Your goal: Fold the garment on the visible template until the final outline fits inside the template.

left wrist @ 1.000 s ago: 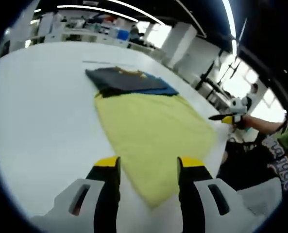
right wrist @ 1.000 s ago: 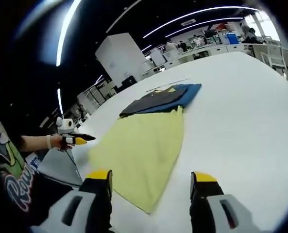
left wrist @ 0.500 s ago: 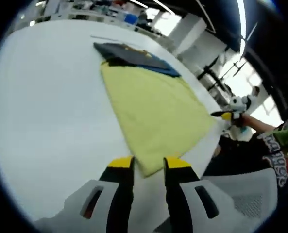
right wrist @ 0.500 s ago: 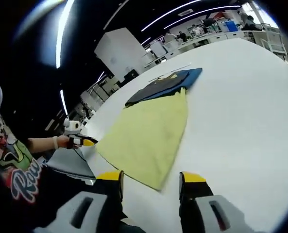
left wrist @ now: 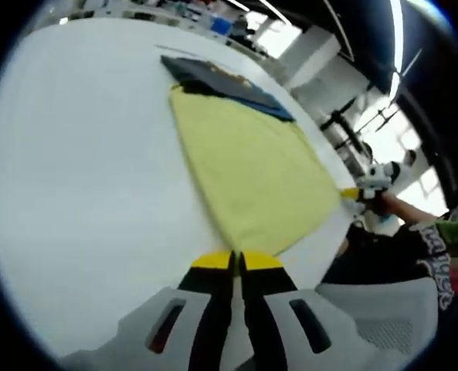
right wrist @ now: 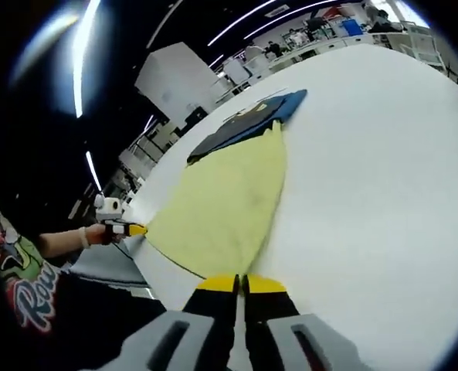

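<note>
A yellow garment [left wrist: 252,166] lies flat on the white table [left wrist: 74,154]. My left gripper [left wrist: 236,260] is shut on its near corner, jaws pressed together. The right gripper [left wrist: 351,193] shows at the cloth's far right corner. In the right gripper view the same yellow garment [right wrist: 229,201] stretches away from me, and my right gripper [right wrist: 240,282] is shut on its near corner. The left gripper [right wrist: 134,229] sits at the cloth's left corner. Beyond the yellow cloth a dark garment [left wrist: 201,73] rests on a blue sheet [left wrist: 271,104].
The dark garment [right wrist: 236,127] and blue sheet [right wrist: 290,100] touch the yellow cloth's far edge. The table edge runs close behind both held corners. A person's printed shirt [left wrist: 429,255] stands past that edge. Workbenches and shelves [right wrist: 321,31] fill the background.
Both pairs of jaws went from wide open to shut, closing on the yellow garment's two near corners. Both cameras moved lower and closer to the cloth edge.
</note>
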A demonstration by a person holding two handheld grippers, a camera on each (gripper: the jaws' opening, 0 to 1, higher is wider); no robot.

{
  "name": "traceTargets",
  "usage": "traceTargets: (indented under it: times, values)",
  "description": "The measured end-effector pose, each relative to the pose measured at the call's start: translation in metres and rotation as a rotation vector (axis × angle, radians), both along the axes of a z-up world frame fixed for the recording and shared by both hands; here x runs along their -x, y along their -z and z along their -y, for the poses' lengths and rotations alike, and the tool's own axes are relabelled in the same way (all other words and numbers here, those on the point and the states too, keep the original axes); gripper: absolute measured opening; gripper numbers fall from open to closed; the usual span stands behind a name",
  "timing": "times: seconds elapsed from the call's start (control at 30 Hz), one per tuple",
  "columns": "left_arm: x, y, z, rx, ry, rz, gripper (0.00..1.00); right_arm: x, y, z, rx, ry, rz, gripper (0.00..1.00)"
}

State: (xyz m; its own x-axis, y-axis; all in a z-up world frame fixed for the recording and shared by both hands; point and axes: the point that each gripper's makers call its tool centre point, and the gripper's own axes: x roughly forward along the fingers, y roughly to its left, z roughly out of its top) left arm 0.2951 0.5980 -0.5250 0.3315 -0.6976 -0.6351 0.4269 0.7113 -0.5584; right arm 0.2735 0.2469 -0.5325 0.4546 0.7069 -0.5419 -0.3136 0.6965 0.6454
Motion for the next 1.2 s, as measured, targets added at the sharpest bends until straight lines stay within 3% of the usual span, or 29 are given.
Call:
traceTargets:
  times: [0.17, 0.37, 0.57, 0.87, 1.07, 1.17, 1.2]
  values:
    - [0.002, -0.014, -0.003, 0.037, -0.023, -0.034, 0.00, 0.001, -0.018, 0.000, -0.063, 0.019, -0.026, 0.00]
    - [0.019, -0.020, 0.001, 0.042, 0.036, -0.080, 0.00, 0.015, -0.024, 0.001, -0.101, 0.023, -0.076, 0.00]
    - [0.044, -0.016, 0.000, 0.035, 0.096, -0.163, 0.00, 0.040, -0.023, 0.003, -0.129, 0.031, -0.121, 0.00]
    - [0.068, -0.004, 0.002, 0.040, 0.125, -0.232, 0.00, 0.061, -0.013, 0.006, -0.153, 0.050, -0.168, 0.00]
    - [0.066, -0.012, 0.002, 0.075, 0.111, -0.226, 0.00, 0.059, -0.020, 0.004, -0.172, 0.051, -0.175, 0.00]
    - [0.059, -0.026, 0.004, 0.111, 0.100, -0.186, 0.00, 0.054, -0.030, 0.006, -0.195, 0.055, -0.169, 0.00]
    - [0.051, -0.032, 0.003, 0.116, 0.085, -0.148, 0.00, 0.050, -0.037, 0.006, -0.221, 0.059, -0.161, 0.00]
